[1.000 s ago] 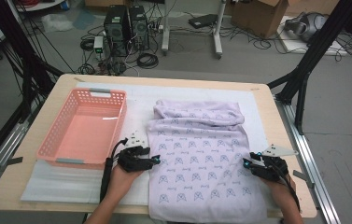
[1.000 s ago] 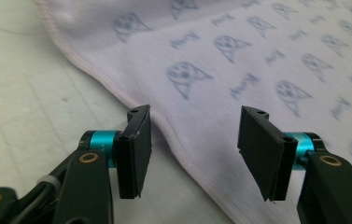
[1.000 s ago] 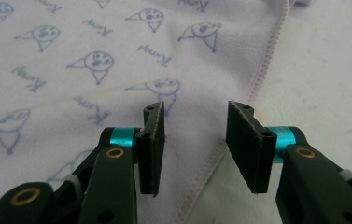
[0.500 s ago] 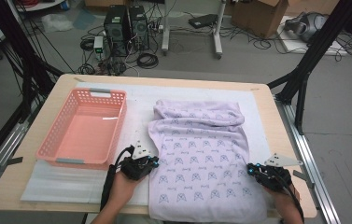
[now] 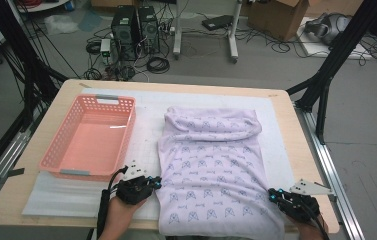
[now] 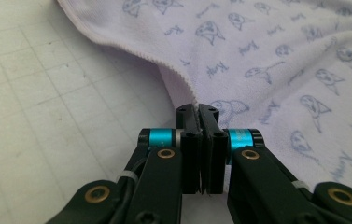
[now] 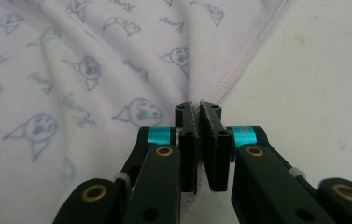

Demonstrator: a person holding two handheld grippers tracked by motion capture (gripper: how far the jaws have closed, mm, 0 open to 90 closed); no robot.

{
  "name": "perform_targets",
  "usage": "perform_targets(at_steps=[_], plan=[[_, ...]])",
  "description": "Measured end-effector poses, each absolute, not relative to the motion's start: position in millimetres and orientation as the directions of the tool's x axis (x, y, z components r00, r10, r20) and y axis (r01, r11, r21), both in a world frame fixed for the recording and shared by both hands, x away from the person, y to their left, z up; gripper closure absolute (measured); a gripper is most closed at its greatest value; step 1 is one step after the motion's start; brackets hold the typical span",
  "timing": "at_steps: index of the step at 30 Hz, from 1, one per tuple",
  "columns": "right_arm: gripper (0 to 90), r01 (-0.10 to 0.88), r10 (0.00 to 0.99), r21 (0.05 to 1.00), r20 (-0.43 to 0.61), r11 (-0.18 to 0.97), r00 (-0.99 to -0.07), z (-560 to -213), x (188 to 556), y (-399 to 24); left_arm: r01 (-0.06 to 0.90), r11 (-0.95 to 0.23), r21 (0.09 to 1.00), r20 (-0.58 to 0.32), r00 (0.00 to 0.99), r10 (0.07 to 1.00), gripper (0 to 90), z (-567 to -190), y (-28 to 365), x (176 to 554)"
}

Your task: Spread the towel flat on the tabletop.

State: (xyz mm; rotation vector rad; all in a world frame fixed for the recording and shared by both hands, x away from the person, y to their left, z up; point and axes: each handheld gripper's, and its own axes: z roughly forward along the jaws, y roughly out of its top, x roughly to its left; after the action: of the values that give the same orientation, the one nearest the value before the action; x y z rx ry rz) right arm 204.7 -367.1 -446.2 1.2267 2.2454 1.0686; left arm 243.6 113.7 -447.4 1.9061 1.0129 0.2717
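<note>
A lilac cloth (image 5: 211,165) printed with small cat faces lies flat on the white mat, its far end folded over in a roll. My left gripper (image 5: 157,182) is at the cloth's left edge near the front; in the left gripper view the jaws (image 6: 199,109) are shut on the hemmed edge of the cloth (image 6: 267,56). My right gripper (image 5: 272,196) is at the right edge near the front corner. In the right gripper view it (image 7: 199,106) is shut on the stitched hem of the cloth (image 7: 94,56).
A pink plastic basket (image 5: 127,131) with nothing in it stands left of the cloth. A white foam mat (image 5: 146,107) covers most of the wooden table (image 5: 303,150). Black frame legs, computers and cables stand on the floor beyond the table.
Both hands have moved toward the near edge of the table along the cloth's sides, and both grippers have gone from open to shut on the cloth's edges.
</note>
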Motion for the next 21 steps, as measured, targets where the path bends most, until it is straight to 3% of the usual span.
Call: perform_targets(at_steps=[6, 13, 21], plan=[[85.5, 0.532, 0.838, 0.785, 0.033, 0.316, -0.545, -443, 202, -366, 0.532, -0.205, 0.822, -0.210, 0.618, 0.758, 87.5, -446, 115, 249], [85.5, 0.540, 0.874, 0.807, 0.063, 0.240, -0.481, -443, 231, -370, 0.572, -0.205, 0.794, -0.193, 0.557, 0.808, 87.5, -445, 104, 289], [85.5, 0.525, 0.897, 0.813, 0.007, 0.252, -0.442, -439, 266, -350, 0.595, -0.127, 0.794, -0.201, 0.454, 0.868, 87.4, -444, 109, 324]])
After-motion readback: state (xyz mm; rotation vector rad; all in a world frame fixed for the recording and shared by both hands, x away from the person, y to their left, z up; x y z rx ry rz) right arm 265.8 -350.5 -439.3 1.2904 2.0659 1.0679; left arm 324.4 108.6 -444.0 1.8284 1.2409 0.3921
